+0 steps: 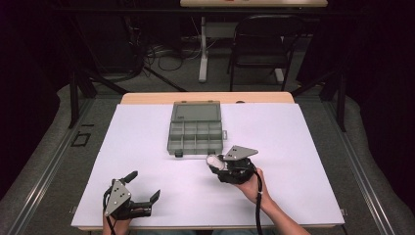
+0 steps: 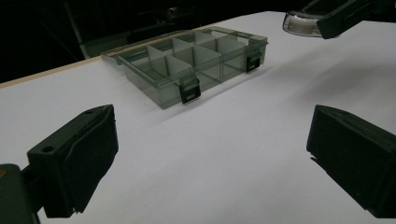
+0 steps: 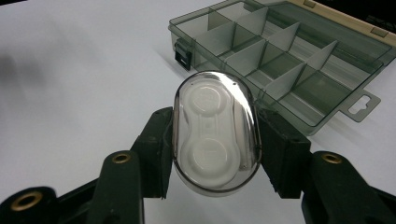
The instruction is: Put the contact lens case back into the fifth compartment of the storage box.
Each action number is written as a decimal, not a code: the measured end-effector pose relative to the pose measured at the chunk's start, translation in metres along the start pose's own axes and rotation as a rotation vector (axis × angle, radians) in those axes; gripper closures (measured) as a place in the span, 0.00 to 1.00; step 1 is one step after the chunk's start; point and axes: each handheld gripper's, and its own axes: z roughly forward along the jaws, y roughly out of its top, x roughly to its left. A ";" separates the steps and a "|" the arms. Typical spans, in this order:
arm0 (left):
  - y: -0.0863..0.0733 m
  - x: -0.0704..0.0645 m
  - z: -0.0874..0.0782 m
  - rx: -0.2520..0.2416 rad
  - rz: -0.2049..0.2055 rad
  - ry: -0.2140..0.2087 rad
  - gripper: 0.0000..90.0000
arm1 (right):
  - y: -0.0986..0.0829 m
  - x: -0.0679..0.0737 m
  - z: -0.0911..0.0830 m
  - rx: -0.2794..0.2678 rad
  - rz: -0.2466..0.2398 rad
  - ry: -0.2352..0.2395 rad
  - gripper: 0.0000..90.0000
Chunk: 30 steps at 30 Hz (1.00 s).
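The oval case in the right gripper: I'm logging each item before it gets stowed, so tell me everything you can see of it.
The oval case is a small capsule of clear, glossy plastic with a white insert showing two round wells joined by a narrow bridge. It looks closed. The right gripper is shut on it, one black jaw against each long side, holding it off the white table, near the front right corner of the open divided box. Nothing else touches it. From the left gripper view its rim looks smoky.

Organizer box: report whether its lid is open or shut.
Open. The organizer box has its lid laid back flat on the table, leaving the divided compartments uncovered and empty.
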 end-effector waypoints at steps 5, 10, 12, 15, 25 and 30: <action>0.000 0.000 -0.001 -0.005 -0.001 0.004 0.02 | 0.002 0.000 0.001 -0.002 0.002 0.001 0.55; 0.000 0.000 -0.001 -0.002 0.002 0.002 0.02 | 0.004 -0.001 0.003 0.000 0.002 0.002 0.55; 0.000 0.000 -0.001 -0.004 0.003 0.003 0.02 | 0.005 -0.002 0.003 -0.003 -0.002 0.003 0.55; 0.000 0.000 -0.001 -0.002 0.003 0.003 0.02 | 0.009 -0.002 0.005 -0.005 -0.002 0.002 0.55; 0.000 0.000 -0.001 -0.005 0.003 0.005 0.02 | 0.023 -0.005 0.012 -0.011 -0.003 0.005 0.55; 0.001 0.000 -0.002 -0.005 0.004 0.008 0.02 | 0.030 -0.005 0.015 -0.010 -0.012 0.002 0.55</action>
